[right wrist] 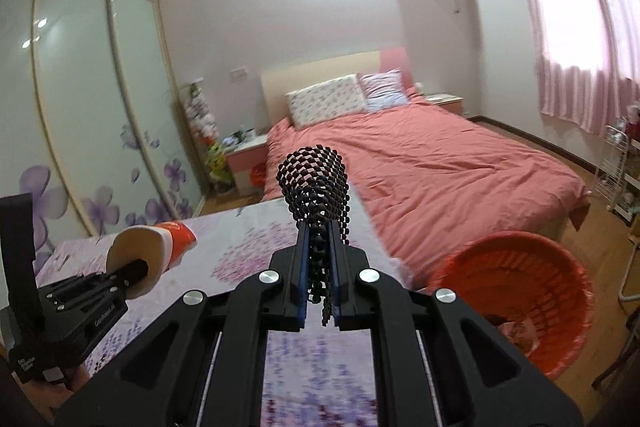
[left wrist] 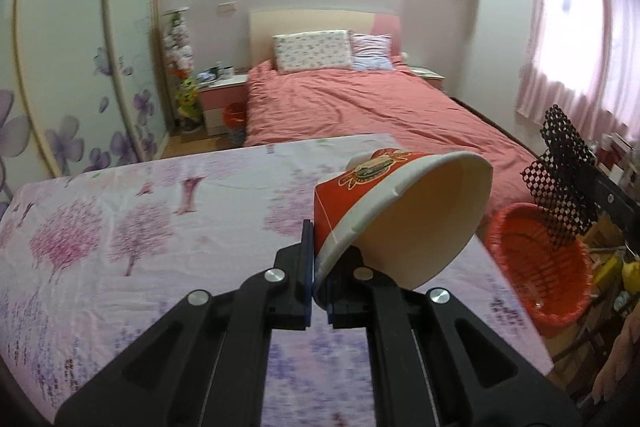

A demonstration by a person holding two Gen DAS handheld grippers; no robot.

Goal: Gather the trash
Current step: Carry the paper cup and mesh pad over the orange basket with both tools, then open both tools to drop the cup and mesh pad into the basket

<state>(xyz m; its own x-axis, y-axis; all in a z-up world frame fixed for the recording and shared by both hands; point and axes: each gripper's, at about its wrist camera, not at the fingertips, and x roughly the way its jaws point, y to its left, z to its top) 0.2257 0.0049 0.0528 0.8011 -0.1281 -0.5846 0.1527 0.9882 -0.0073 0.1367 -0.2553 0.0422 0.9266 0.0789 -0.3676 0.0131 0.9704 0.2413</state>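
Two pieces of rubbish are lifted clear of a table draped in a blossom-print cloth (left wrist: 120, 227) in a bedroom, both bound, by the look of it, for the orange basket (right wrist: 516, 291) that stands on the floor just beside the table's right-hand end. The left gripper (left wrist: 318, 279) has its jaws pinched on the rim of a red paper cup (left wrist: 400, 215), one finger outside the wall and one inside, so that the cup hangs tilted above the cloth with its pale open mouth turned toward the right and toward the camera (the right wrist view shows the same cup (right wrist: 148, 259) held out over the table's left part, well apart from the basket). The right gripper (right wrist: 318, 283) is clamped on a piece of black netting (right wrist: 314, 187), which fans out above the fingertips and trails a short strand below them; from the left wrist view the netting (left wrist: 564, 179) hangs directly over the basket's far rim (left wrist: 536, 259). The carrying step appears to be in hand, with the netting nearer its drop. The next move would call for bringing the right gripper over the basket's opening before the jaws part, then swinging the cup rightward across the table edge for the same release. Some scraps seem already to lie at the basket's bottom, though too dimly to name.
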